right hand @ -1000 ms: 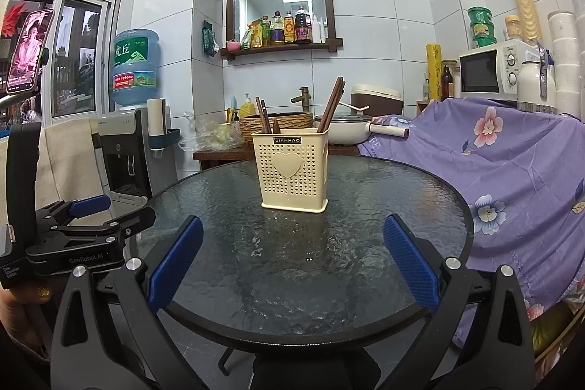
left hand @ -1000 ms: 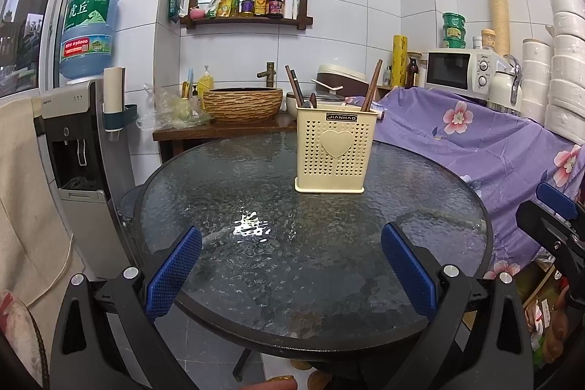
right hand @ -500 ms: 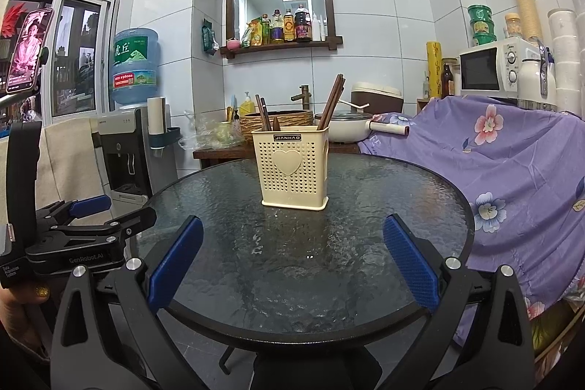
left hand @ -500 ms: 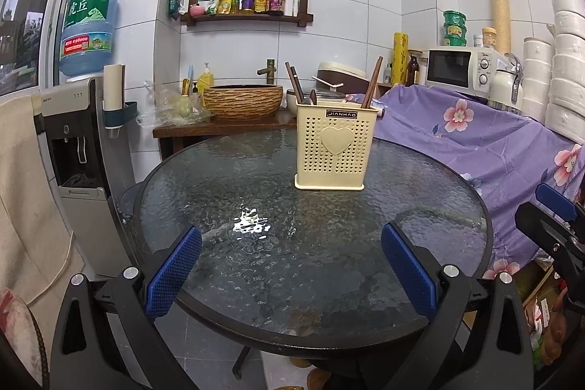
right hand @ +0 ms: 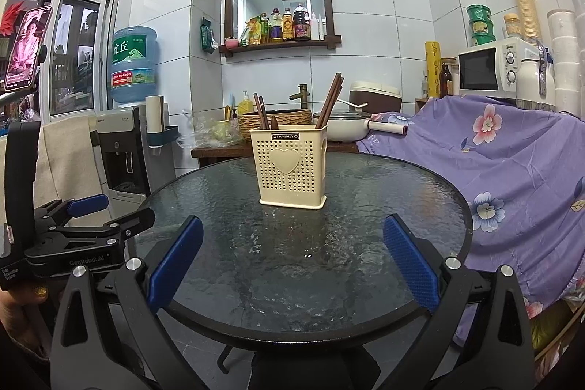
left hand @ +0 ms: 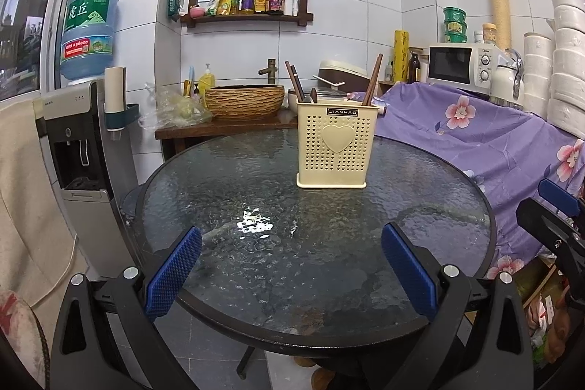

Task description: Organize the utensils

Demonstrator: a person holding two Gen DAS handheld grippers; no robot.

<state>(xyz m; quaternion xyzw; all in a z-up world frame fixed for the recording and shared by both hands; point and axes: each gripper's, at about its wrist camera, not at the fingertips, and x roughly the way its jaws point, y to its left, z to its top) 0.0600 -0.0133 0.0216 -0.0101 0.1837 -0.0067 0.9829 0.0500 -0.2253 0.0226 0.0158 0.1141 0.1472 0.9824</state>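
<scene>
**Both claws waiting at the near edge, holder standing loaded**

I am holding my left claw [left hand: 290, 271] at the near edge of the round glass tabletop [left hand: 226, 192], its blue pads spread wide apart and gripping nothing. My right claw [right hand: 292, 267] is sitting the same way in its own view, jaws apart and empty, low in the frame. In the right wrist view my left claw is showing at the lower left; in the left wrist view my right claw is peeking in at the right edge.

The cream utensil holder [left hand: 335, 148] is standing upright just above the middle of the frame, well apart from both claws. Dark chopsticks [left hand: 371, 81] are leaning out of its right side, more sticks [left hand: 294, 81] are rising from its left, and what looks like a spoon handle [left hand: 313, 94] is poking up beside them. I am seeing no loose utensil on the glass, so I am judging the sorting to be done or nearly so.

If I am reaching in again, I am thinking one claw should be steadying the light holder by its wall while the other pinches a stick high on its shaft and lifts straight up, since a sideways tug could tip the holder on the slick glass.
</scene>
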